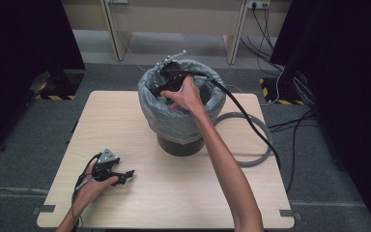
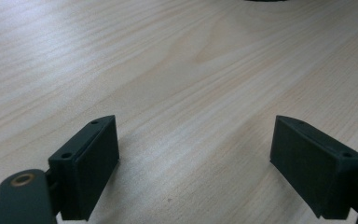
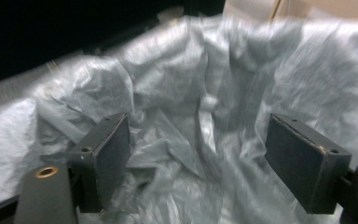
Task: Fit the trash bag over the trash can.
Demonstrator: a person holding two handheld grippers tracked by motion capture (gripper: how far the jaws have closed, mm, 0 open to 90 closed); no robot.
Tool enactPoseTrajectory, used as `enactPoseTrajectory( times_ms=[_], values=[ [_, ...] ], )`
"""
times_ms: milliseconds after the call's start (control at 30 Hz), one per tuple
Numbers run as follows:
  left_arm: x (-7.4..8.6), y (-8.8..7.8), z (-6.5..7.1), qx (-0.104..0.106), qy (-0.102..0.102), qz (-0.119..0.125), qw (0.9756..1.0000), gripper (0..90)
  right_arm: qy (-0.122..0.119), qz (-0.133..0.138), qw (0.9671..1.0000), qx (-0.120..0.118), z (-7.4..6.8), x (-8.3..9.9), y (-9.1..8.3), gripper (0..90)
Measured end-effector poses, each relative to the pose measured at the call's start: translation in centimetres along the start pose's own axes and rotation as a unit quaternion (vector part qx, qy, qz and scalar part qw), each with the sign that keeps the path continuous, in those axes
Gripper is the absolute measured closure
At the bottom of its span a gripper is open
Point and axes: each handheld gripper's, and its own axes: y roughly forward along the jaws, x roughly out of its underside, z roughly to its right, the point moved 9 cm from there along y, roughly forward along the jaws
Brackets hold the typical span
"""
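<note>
R gripper down inside the bagged bin, L gripper resting on table.

R arm stretched fwd across the table, hand over the bin mouth w/ gripper tipped into the grey bag liner; its jaws stand wide apart, nothing between them, just crumpled liner beyond in the right gripper view. Bin sits at far-centre of table, liner folded over its rim. Grey ring lies flat on table just R of the bin, cable draped over it. L hand at near-left corner, gripper lying low on the wood, jaws spread, bare tabletop between them. No brand, label or readable text.
</note>
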Motion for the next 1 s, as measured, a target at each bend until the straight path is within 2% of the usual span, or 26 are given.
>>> enactPoseTrajectory(
  times_ms=[67, 133, 233, 300, 367, 467, 533, 600, 700, 733, 800, 933, 1000],
  values=[
    [0.0, 0.0, 0.0, 0.001, -0.001, 0.001, 1.0000, 14.3, -0.005, -0.004, 1.0000, 0.003, 0.1, 0.2, 0.2, 22.7],
    [0.0, 0.0, 0.0, 0.001, -0.003, 0.001, 1.0000, 14.3, -0.005, 0.003, 1.0000, 0.006, 0.3, -0.1, -0.3, 23.1],
    [0.0, 0.0, 0.0, 0.001, -0.004, 0.001, 1.0000, 14.3, 0.015, 0.036, 0.9992, 0.012, 1.2, -1.2, -1.8, 23.4],
    [0.0, 0.0, 0.0, 0.001, -0.003, 0.001, 1.0000, 14.3, 0.023, 0.055, 0.9977, 0.032, 2.3, -1.9, -2.9, 23.4],
    [0.0, 0.0, 0.0, 0.001, -0.003, 0.001, 1.0000, 14.3, 0.025, 0.057, 0.9962, 0.062, 3.8, -2.1, -3.7, 23.2],
    [0.0, 0.0, 0.0, 0.001, -0.003, 0.001, 1.0000, 14.3, 0.029, 0.034, 0.9929, 0.110, 5.9, -1.5, -4.2, 23.1],
    [0.0, 0.0, 0.0, 0.001, -0.004, 0.001, 1.0000, 14.3, 0.036, 0.023, 0.9906, 0.130, 7.0, -0.9, -4.2, 23.3],
    [0.0, 0.0, -0.1, 0.003, -0.005, 0.002, 1.0000, 14.3, 0.063, 0.020, 0.9898, 0.126, 7.8, -0.2, -3.9, 23.7],
    [0.0, 0.0, -0.1, 0.004, -0.006, 0.003, 1.0000, 14.3, 0.072, -0.015, 0.9868, 0.144, 9.1, 1.8, -3.2, 23.6],
    [0.0, 0.0, -0.1, 0.003, -0.006, 0.003, 1.0000, 14.3, 0.080, -0.018, 0.9870, 0.138, 9.3, 2.2, -2.9, 25.2],
    [0.0, 0.0, -0.1, 0.003, -0.006, 0.003, 1.0000, 14.3, 0.079, -0.023, 0.9877, 0.133, 9.2, 2.6, -2.5, 27.2],
    [0.0, 0.0, -0.1, 0.003, -0.007, 0.003, 1.0000, 14.3, 0.073, -0.067, 0.9874, 0.124, 8.7, 3.6, -1.6, 23.1],
    [0.0, 0.0, -0.1, 0.003, -0.007, 0.003, 1.0000, 14.3, 0.068, -0.072, 0.9879, 0.120, 8.6, 3.7, -1.5, 23.3]
  ],
)
